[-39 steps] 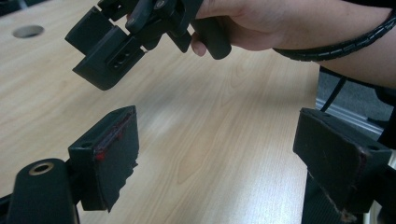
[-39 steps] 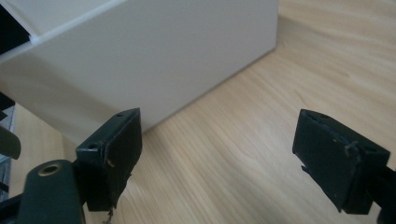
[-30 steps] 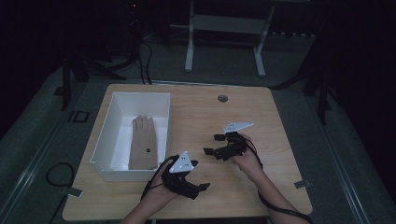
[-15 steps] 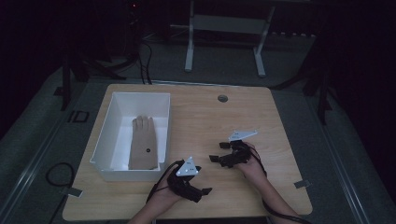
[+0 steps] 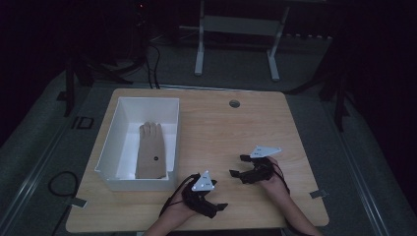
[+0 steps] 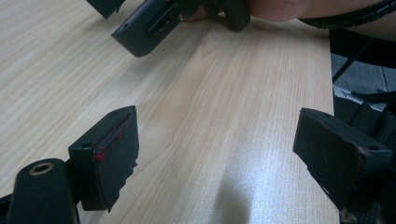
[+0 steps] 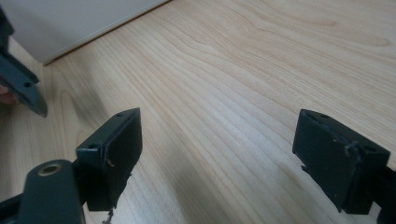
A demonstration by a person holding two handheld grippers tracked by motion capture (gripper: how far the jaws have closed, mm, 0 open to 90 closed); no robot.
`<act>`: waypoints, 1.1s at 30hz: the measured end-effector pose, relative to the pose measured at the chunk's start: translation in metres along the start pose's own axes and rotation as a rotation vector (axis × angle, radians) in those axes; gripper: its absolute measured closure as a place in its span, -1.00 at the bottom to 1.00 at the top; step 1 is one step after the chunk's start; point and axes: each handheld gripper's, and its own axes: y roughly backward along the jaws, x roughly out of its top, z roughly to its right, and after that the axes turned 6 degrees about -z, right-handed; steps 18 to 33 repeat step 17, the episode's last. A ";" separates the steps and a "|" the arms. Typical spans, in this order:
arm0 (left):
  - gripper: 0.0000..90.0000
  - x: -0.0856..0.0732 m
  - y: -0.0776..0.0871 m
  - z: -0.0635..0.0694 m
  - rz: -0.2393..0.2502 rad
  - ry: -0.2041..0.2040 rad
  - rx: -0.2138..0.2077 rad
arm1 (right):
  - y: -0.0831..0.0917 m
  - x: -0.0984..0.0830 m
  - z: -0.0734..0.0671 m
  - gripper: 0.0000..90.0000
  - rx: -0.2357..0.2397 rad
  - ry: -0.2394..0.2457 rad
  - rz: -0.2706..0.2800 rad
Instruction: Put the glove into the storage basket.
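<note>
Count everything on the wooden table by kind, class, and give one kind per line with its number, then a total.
White bin: 1
Tan glove lying in the bin: 1
Hand-held grippers, left gripper and right gripper: 2
Total: 4

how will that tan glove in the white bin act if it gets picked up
The glove lies flat and thin in the bin, so it probably droops from any pinch point. It looks like light fabric, unlikely to roll or break, though it might drag along the bin floor.
</note>
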 end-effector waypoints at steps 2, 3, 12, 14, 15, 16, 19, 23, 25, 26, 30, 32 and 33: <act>-0.67 -0.001 -0.001 0.000 0.004 -0.003 -0.006 | 0.002 -0.002 -0.001 -0.66 -0.003 0.010 0.006; -0.67 -0.001 -0.002 0.000 0.012 -0.006 -0.007 | 0.002 -0.003 -0.001 -0.66 -0.007 0.010 0.006; -0.67 -0.004 -0.005 0.003 0.010 -0.022 -0.003 | -0.001 -0.004 -0.002 -0.66 -0.036 0.036 -0.005; -0.67 -0.004 -0.004 0.003 0.012 -0.023 -0.005 | -0.001 -0.004 -0.002 -0.66 -0.036 0.032 -0.009; -0.67 -0.004 -0.004 0.003 0.015 -0.025 -0.006 | -0.001 -0.003 -0.002 -0.66 -0.038 0.033 -0.010; -0.67 -0.004 -0.004 0.003 0.015 -0.026 -0.006 | -0.001 -0.003 -0.003 -0.66 -0.044 0.036 -0.012; -0.67 -0.004 -0.004 0.003 0.015 -0.026 -0.006 | -0.001 -0.003 -0.003 -0.66 -0.044 0.036 -0.012; -0.67 -0.004 -0.004 0.003 0.015 -0.026 -0.006 | -0.001 -0.003 -0.003 -0.66 -0.044 0.036 -0.012; -0.67 -0.004 -0.004 0.003 0.015 -0.026 -0.006 | -0.001 -0.003 -0.003 -0.66 -0.044 0.036 -0.012; -0.67 -0.004 -0.004 0.003 0.015 -0.026 -0.006 | -0.001 -0.003 -0.003 -0.66 -0.044 0.036 -0.012; -0.67 -0.004 -0.004 0.003 0.015 -0.026 -0.006 | -0.001 -0.003 -0.003 -0.66 -0.044 0.036 -0.012; -0.67 -0.004 -0.004 0.003 0.015 -0.026 -0.006 | -0.001 -0.003 -0.003 -0.66 -0.044 0.036 -0.012; -0.67 -0.004 -0.004 0.003 0.015 -0.026 -0.006 | -0.001 -0.003 -0.003 -0.66 -0.044 0.036 -0.012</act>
